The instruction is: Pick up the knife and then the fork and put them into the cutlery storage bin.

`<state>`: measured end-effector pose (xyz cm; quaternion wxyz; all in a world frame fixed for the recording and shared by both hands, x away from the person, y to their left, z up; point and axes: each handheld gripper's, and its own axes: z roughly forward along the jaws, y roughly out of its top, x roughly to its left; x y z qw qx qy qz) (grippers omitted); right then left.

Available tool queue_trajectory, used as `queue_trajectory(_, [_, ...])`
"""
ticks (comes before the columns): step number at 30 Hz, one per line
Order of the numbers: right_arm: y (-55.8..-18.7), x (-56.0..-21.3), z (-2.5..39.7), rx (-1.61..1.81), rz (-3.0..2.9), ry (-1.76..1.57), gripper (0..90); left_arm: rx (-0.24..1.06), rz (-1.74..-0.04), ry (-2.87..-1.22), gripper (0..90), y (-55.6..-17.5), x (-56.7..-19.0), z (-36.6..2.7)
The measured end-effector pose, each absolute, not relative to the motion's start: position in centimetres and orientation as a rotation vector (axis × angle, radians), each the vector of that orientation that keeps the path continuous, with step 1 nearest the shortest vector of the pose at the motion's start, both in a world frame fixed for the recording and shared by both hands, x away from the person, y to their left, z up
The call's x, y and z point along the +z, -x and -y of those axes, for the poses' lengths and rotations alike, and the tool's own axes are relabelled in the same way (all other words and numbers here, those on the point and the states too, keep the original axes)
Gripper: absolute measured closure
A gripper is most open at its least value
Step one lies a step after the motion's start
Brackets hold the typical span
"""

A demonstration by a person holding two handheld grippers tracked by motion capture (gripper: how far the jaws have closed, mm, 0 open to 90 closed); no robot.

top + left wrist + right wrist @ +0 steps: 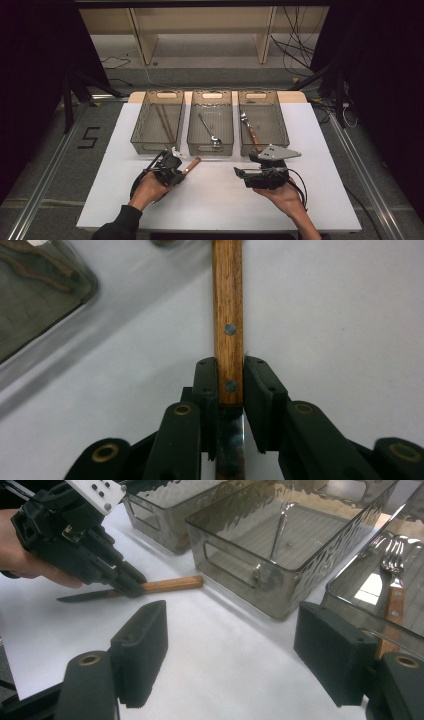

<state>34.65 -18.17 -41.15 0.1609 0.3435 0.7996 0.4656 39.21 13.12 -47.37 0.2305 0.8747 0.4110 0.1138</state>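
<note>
A knife with a wooden handle (192, 164) lies on the white table (210, 205) in front of the bins. My left gripper (182, 170) is shut on it where the handle meets the blade. In the left gripper view the black pads (206, 382) press both sides of the handle (228, 300), and the steel blade (231, 445) runs back under the jaws. The right gripper view shows the knife (172, 584) flat on the table with the left gripper (131, 587) on it. My right gripper (239, 176) hovers open over the table right of centre, its pads (142, 645) wide apart with nothing between them.
Three clear bins stand side by side at the back. The left bin (150, 148) holds chopsticks (165, 122), the middle bin (210, 149) a spoon (207, 129), the right bin (260, 149) a wooden-handled fork (248, 127). Bare table lies in front of both grippers.
</note>
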Motion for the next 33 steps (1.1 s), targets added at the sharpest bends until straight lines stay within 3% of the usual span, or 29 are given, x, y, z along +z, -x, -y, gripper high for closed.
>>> queue_trajectory(20, [-34.1,-41.1,17.4,1.365,-2.324,-0.926,30.3,0.121,-0.967,-2.382,76.7,-38.2,-46.1,-13.1])
queue_trajectory(33, [-31.7,-41.7,14.1,1.294,-2.396,-0.624,27.7,-0.024,-0.818,-2.398,76.7,-36.4,-45.1,-11.5])
